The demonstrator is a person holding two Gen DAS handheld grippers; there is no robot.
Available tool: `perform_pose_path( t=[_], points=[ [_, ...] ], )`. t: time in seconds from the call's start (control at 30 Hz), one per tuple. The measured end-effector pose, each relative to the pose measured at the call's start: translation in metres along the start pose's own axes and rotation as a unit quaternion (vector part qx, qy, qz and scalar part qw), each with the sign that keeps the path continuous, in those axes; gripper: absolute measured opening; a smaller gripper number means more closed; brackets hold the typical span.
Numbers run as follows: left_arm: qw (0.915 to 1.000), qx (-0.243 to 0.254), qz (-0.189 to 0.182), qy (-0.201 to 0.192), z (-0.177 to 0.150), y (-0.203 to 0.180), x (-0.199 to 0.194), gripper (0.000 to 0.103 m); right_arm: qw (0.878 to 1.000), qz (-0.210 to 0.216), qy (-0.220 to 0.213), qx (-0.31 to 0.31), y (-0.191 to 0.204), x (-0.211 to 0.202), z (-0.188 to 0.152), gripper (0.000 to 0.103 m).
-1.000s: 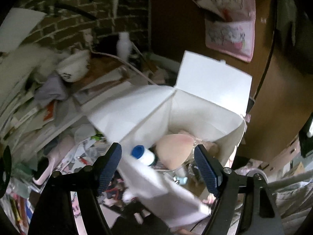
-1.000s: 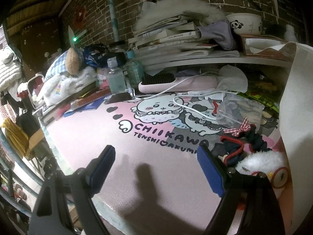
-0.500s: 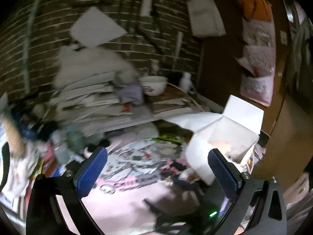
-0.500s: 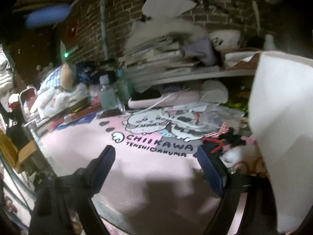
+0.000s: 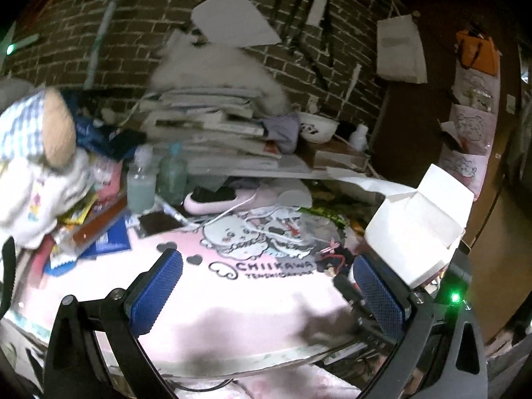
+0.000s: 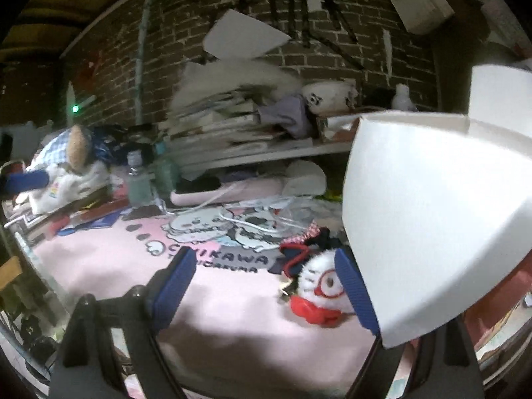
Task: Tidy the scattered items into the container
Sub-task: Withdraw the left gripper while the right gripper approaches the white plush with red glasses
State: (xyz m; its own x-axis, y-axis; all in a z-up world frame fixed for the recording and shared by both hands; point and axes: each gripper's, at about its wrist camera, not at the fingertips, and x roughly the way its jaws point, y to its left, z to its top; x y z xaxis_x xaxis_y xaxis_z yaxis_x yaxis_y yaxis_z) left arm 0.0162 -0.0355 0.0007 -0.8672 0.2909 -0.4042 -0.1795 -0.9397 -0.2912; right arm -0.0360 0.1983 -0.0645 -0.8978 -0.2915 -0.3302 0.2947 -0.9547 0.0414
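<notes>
Dark brick wall (image 5: 139,33) backs a cluttered desk covered by a pink cartoon-printed mat (image 5: 252,286). Far ahead of both grippers, a leaning stack of books and papers (image 5: 212,123) sits on a shelf with a white panda-print bowl (image 5: 317,128) at its right end, and two clear bottles (image 5: 156,179) stand below its left end.

From the left wrist view, the left gripper (image 5: 266,292) hovers over bare mat with its blue-padded jaws spread wide and nothing between them. The white cardboard box (image 5: 415,232), the container, stands open ahead and to the right of it, beyond the right finger. A small heap of dark hair ties with a red gingham bow (image 5: 332,256) lies just ahead of that right finger, beside the box's near corner.

From the right wrist view, the right gripper (image 6: 262,286) also has its jaws well apart and grips nothing. A white fluffy keychain toy with red glasses and a red bow (image 6: 319,289) lies on the mat between the fingers, close against the inner face of the right one. The hair ties lie just beyond the toy. The box wall fills the space right of the right finger, very near it.
</notes>
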Motion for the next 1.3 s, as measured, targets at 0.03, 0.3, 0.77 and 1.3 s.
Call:
perform_pose_path(
  t=[0.03,0.3,0.77,1.3],
  points=[
    [1.0000,-0.002,0.000,0.001,-0.003,0.002,0.001,0.103,1.000,-0.008,-0.002,-0.002,-0.001,0.001,-0.001,0.084],
    [0.9997,-0.010,-0.009,0.019,-0.016,0.013,0.017,0.103,0.998,-0.063,0.007,-0.023,-0.006,0.016,-0.007,0.084],
    [0.9994,-0.011,-0.011,0.030,-0.019,0.014,0.027,0.103,0.999,0.002,-0.016,-0.045,0.019,0.009,-0.015,0.084],
    [0.9991,-0.012,-0.011,0.038,-0.021,0.014,0.032,0.103,0.997,-0.057,0.047,0.014,-0.010,0.032,-0.010,0.076]
  ],
)
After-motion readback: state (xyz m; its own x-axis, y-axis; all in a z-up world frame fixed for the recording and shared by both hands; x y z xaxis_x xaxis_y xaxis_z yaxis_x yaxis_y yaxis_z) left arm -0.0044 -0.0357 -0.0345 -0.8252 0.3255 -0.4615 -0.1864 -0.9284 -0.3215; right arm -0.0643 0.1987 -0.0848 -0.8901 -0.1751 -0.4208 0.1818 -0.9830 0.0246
